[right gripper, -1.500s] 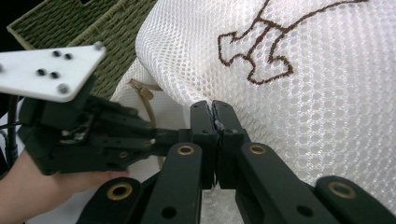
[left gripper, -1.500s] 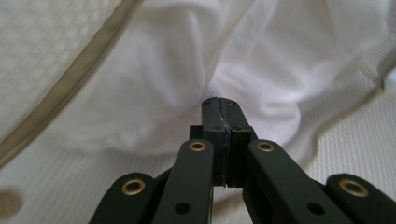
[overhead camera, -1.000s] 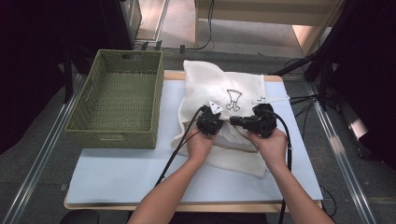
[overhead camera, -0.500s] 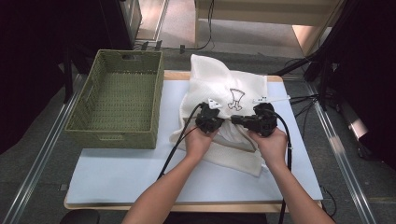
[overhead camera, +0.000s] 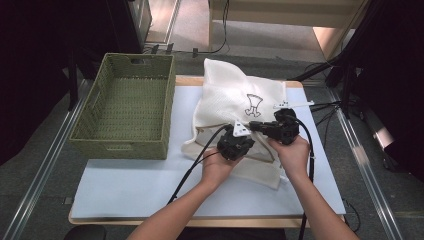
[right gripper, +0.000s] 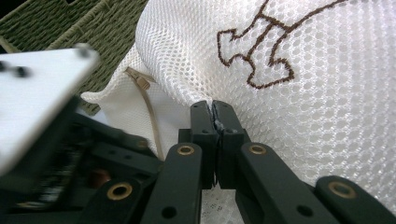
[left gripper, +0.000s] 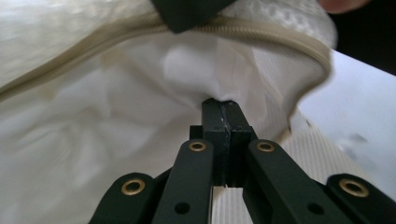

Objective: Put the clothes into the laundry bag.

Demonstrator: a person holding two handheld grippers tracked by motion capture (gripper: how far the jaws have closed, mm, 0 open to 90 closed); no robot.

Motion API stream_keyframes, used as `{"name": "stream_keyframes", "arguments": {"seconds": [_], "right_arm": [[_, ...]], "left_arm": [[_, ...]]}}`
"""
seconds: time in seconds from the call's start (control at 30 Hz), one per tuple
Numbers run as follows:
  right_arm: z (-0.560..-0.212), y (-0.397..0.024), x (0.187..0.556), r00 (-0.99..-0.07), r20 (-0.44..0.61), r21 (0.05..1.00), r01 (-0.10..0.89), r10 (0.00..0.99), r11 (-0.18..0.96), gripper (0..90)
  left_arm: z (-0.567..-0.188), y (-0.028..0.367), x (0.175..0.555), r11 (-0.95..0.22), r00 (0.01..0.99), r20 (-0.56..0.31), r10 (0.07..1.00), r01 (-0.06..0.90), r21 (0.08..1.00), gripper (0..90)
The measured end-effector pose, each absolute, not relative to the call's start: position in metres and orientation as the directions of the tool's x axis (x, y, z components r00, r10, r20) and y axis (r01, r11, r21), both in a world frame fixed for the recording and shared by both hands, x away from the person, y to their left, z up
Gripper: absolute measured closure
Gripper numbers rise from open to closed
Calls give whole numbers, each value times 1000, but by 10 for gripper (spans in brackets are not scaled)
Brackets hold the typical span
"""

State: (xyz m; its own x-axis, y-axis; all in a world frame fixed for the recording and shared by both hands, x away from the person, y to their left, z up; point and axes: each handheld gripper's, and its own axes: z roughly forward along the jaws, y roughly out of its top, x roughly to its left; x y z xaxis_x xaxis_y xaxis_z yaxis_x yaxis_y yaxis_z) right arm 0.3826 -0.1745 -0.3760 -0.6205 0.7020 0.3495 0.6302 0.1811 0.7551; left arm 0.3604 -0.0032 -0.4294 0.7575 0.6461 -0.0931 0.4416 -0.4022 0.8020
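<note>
A white mesh bag [overhead camera: 235, 95] with a brown stitched motif [right gripper: 261, 51] lies on the table, its beige zipper edge [left gripper: 261, 35] gaping. My left gripper [overhead camera: 239, 141] is shut on smooth white cloth [left gripper: 140, 116] just inside that opening. In the left gripper view the closed tips [left gripper: 222, 106] pinch a fold of it. My right gripper [overhead camera: 257, 126] is shut on the bag's mesh wall [right gripper: 303, 107] beside the opening, and its tips [right gripper: 214, 111] bite the mesh. The zipper pull [right gripper: 140, 80] hangs to their left. The two grippers sit close together.
A green woven basket [overhead camera: 125, 105] stands empty to the left of the bag, its wall showing in the right gripper view [right gripper: 56, 28]. A pale mat [overhead camera: 140, 185] covers the tabletop. Cables trail from both grippers toward the near edge and the right.
My left gripper has drawn back toward the near edge and slightly right, still pinching the white cloth. The bag's far part has pulled up into a peak. The right hand has stayed put.
</note>
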Motion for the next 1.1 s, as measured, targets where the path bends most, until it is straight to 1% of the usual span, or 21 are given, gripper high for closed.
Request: {"name": "stream_keyframes", "arguments": {"seconds": [0.07, 0.17, 0.2, 0.6, 0.67, 0.77, 0.9, 0.97, 1.1], "right_arm": [[-376, -176, 383, -620, 351, 754, 631, 702, 180, 900], [-377, -177, 383, -620, 352, 754, 632, 701, 181, 900], [-377, -177, 383, -622, 351, 754, 631, 700, 182, 900], [-381, -176, 384, -610, 361, 742, 646, 705, 180, 900], [-381, -176, 385, -610, 359, 742, 646, 707, 180, 900], [-382, -178, 385, -599, 365, 741, 650, 713, 167, 900], [-382, -181, 386, -595, 373, 740, 653, 712, 158, 900], [-381, -182, 385, -597, 371, 744, 649, 712, 157, 900], [-381, -182, 385, -597, 371, 745, 649, 711, 156, 900]], "left_arm": [[-433, -7, 368, -389, 738, -75, 671, 436, 811, 900], [-437, -7, 379, -375, 716, -82, 694, 456, 807, 900], [-439, -7, 384, -361, 707, -101, 700, 472, 804, 900], [-437, -10, 412, -327, 651, -64, 756, 462, 825, 900], [-438, -9, 415, -311, 644, -77, 761, 467, 828, 900], [-438, -9, 413, -335, 659, -70, 749, 468, 818, 900], [-434, -2, 404, -365, 702, -98, 705, 477, 799, 900], [-432, 6, 394, -383, 719, -86, 690, 463, 799, 900], [-426, 26, 379, -387, 739, -97, 667, 455, 802, 900]]}}
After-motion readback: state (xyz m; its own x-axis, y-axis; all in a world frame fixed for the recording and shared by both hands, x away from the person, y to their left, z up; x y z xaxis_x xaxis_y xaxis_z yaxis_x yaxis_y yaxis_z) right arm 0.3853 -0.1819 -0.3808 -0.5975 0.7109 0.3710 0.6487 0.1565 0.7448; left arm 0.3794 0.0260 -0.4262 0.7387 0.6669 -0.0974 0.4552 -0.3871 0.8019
